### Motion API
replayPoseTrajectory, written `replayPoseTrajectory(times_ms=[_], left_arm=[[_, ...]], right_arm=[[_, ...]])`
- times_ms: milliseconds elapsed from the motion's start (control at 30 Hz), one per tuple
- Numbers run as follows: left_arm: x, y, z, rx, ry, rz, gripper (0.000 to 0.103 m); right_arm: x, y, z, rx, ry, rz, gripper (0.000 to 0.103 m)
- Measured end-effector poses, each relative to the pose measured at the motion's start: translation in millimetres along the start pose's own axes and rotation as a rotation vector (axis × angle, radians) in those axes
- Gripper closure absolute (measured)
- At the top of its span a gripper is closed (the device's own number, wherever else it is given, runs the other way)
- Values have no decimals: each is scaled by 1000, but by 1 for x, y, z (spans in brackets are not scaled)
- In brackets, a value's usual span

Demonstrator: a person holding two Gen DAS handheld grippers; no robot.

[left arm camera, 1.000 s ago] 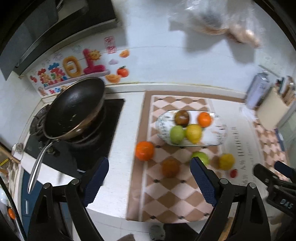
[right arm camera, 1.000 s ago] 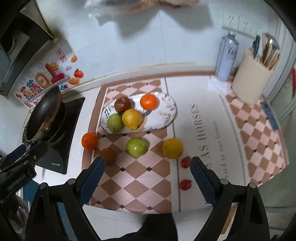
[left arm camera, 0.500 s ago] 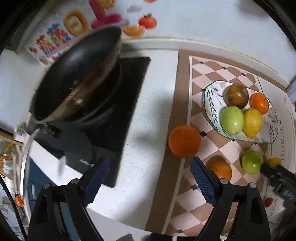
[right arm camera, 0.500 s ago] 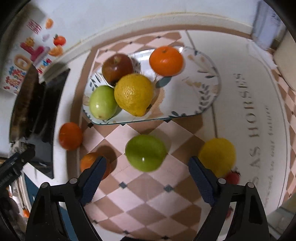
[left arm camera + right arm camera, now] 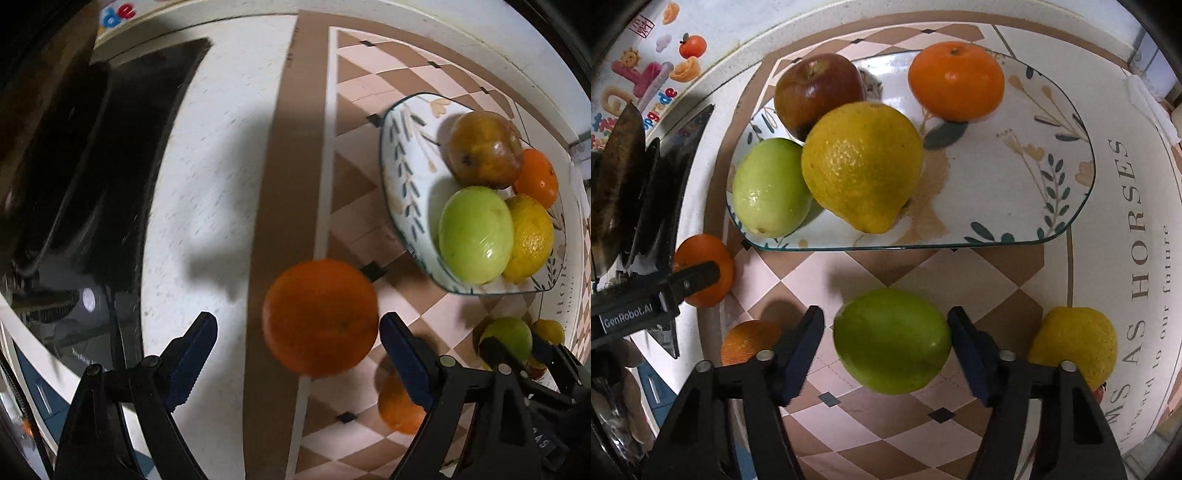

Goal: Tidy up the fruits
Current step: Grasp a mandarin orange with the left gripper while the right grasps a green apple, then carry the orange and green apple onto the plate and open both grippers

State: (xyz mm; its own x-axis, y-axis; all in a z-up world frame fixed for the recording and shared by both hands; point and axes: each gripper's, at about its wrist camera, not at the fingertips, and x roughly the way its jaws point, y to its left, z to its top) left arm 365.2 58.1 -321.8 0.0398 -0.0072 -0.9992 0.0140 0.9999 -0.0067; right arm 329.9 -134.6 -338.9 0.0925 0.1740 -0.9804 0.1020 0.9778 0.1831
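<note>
Both grippers are dropping over loose fruit near the plate (image 5: 1067, 177) — the right gripper (image 5: 886, 345) is narrowing around the green apple (image 5: 892, 341), pads not quite touching, lower centre, while the left gripper (image 5: 297, 349) is hanging wide around the orange (image 5: 320, 316).

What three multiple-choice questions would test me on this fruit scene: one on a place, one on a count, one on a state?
1. Where does the loose green apple lie?
A on the plate
B on the checked mat
C on the stove

2. How many fruits lie on the plate?
A two
B six
C four

3. How does the left gripper stand?
A open, with the loose orange between its fingers
B shut on nothing
C clamped on a banana

Answers:
1 B, it sits on the mat's squares in front of the plate.
2 C, red apple, plated orange, plated green apple and lemon.
3 A, a clear gap shows beside the loose orange.
</note>
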Motion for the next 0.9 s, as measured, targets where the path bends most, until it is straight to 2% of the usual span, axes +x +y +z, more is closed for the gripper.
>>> replayPoseTrajectory(times_ms=[33,100,133,333,667,800,900], left_arm=[[0,-3,0,12,-10,-2,16],[3,-5,0,22,-11,-5,37],[4,-5,-1,25,-10,16,41],[0,3,-16,18,-33,-9,42],[-2,-2,-90,55,7,-25,42],[-1,-4,-98,55,-16,-6,42],[-3,-4,-103,42,-18,-20,42]], right_arm=[[1,0,0,-1,-3,3,37],[3,1,1,-2,1,11,38],[4,2,1,-5,5,12,38],[0,6,-9,-38,31,14,38],[-1,2,-41,-48,59,24,38],[6,0,-44,-48,65,22,38],[2,-1,-47,-45,60,30,38]])
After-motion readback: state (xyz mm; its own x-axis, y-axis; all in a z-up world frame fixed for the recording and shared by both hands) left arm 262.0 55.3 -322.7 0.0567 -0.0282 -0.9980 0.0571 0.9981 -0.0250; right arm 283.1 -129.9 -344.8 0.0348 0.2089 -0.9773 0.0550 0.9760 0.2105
